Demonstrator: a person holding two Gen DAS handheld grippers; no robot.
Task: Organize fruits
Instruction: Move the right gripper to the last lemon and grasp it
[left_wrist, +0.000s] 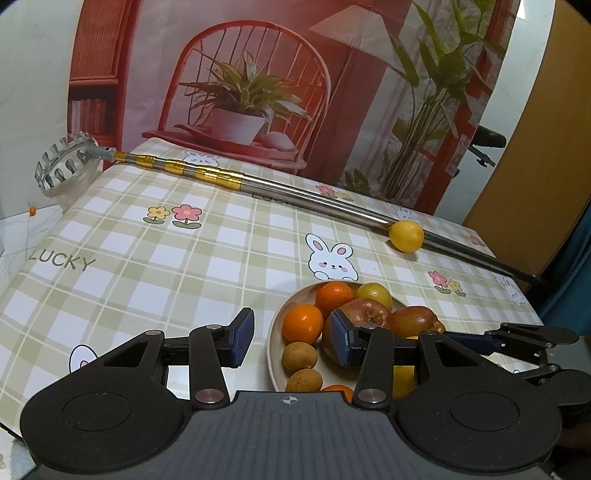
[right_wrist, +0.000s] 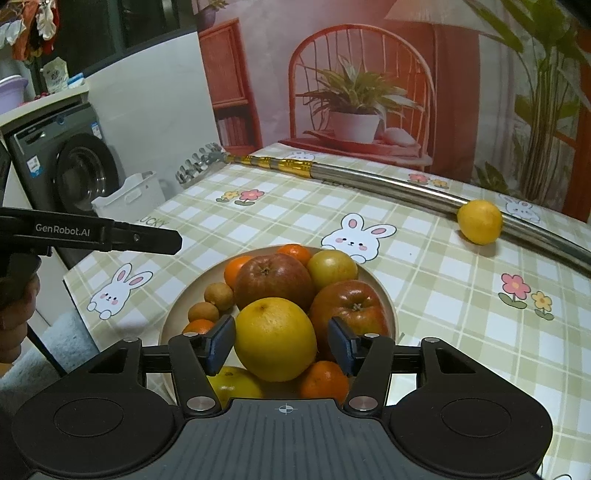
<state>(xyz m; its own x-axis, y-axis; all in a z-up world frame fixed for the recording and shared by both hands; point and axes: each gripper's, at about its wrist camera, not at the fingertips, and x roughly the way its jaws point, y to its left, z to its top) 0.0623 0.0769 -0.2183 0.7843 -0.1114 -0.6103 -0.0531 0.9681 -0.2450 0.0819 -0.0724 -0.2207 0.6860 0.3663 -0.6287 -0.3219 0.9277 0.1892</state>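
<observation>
Worktop (right_wrist: 280, 218): we read "LUCKY" on its checked cloth.
Left gripper (right_wrist: 177, 242): marked "GenRobot.AI"; parted, empty.
Right gripper (right_wrist: 282, 345): parted around a yellow fruit (right_wrist: 275, 338); grip unclear to us.

Smooth wipe-clean checked cloth over the tabletop (right_wrist: 424, 266), shiny steel pole (right_wrist: 388, 182) with gold bands far beyond the fingers, matt beige plate (right_wrist: 184, 295) just ahead of them, glossy apples (right_wrist: 273, 282), dimpled yellow citrus (right_wrist: 275, 338) between textured blue pads (right_wrist: 221, 341), matt black plastic gripper arms.

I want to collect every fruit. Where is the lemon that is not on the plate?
The lemon lies on the tablecloth far right of the plate, touching the metal pole, in both views.
</observation>
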